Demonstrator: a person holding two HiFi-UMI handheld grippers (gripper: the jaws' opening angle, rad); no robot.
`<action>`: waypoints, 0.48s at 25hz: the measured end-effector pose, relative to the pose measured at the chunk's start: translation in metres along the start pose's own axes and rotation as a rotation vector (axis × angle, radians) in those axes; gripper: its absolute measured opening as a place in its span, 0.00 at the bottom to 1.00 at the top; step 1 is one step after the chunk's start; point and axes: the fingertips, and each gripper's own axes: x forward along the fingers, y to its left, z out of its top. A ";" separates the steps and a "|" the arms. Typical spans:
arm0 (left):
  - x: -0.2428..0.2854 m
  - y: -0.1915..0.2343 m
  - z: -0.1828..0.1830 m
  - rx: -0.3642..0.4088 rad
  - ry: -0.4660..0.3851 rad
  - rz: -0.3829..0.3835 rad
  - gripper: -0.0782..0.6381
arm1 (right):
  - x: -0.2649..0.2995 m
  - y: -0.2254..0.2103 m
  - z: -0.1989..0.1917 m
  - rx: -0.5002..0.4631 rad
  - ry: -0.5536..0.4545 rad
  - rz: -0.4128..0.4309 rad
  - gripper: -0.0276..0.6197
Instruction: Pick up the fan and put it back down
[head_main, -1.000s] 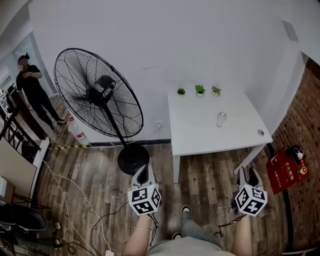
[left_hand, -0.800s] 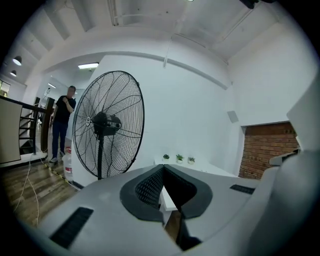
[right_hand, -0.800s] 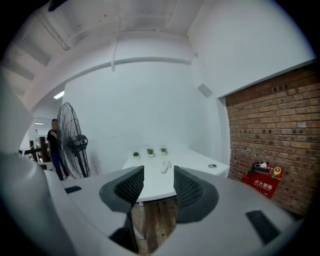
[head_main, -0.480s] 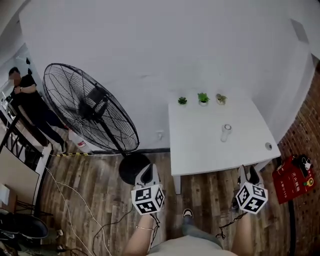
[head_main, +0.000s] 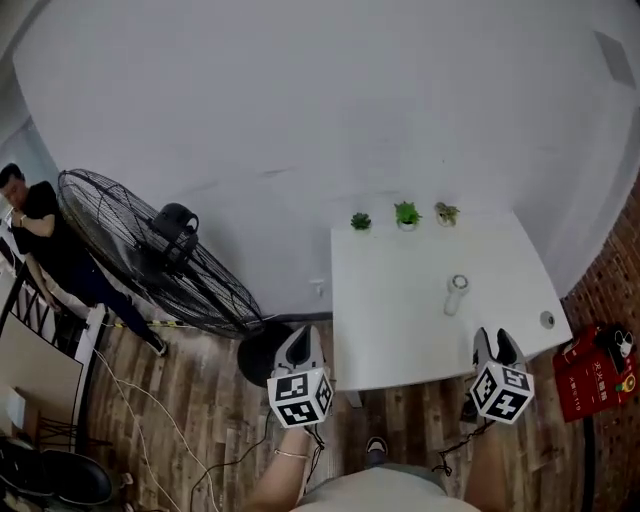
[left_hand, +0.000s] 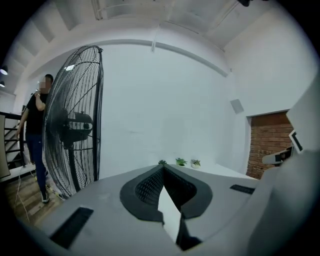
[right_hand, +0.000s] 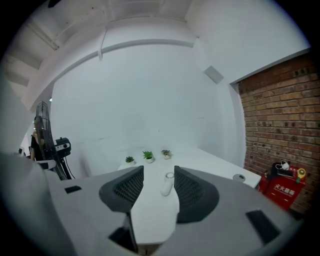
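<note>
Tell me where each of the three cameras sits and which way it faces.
Head view: on the person's head, looking steeply down at the fan and white table; forearms, left gripper and right gripper show.
Left gripper view: rides the left gripper, facing the wall, fan at left; its jaws meet at the tips.
Right gripper view: rides the right gripper, facing across the table; its jaws stand apart.
Shared: all three show the potted plants.

Black fan (head_main: 175, 228), white table (head_main: 400, 300), red brick wall (right_hand: 280, 115), brown plank floor (head_main: 190, 400).
</note>
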 end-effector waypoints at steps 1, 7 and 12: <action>0.008 -0.002 0.001 0.002 0.002 -0.002 0.12 | 0.008 -0.002 0.001 -0.002 0.006 0.000 0.34; 0.047 -0.006 -0.001 0.006 0.025 -0.008 0.12 | 0.048 -0.001 0.011 -0.007 0.023 0.001 0.34; 0.075 -0.003 -0.009 -0.001 0.061 -0.027 0.12 | 0.066 -0.006 0.002 -0.010 0.066 -0.036 0.35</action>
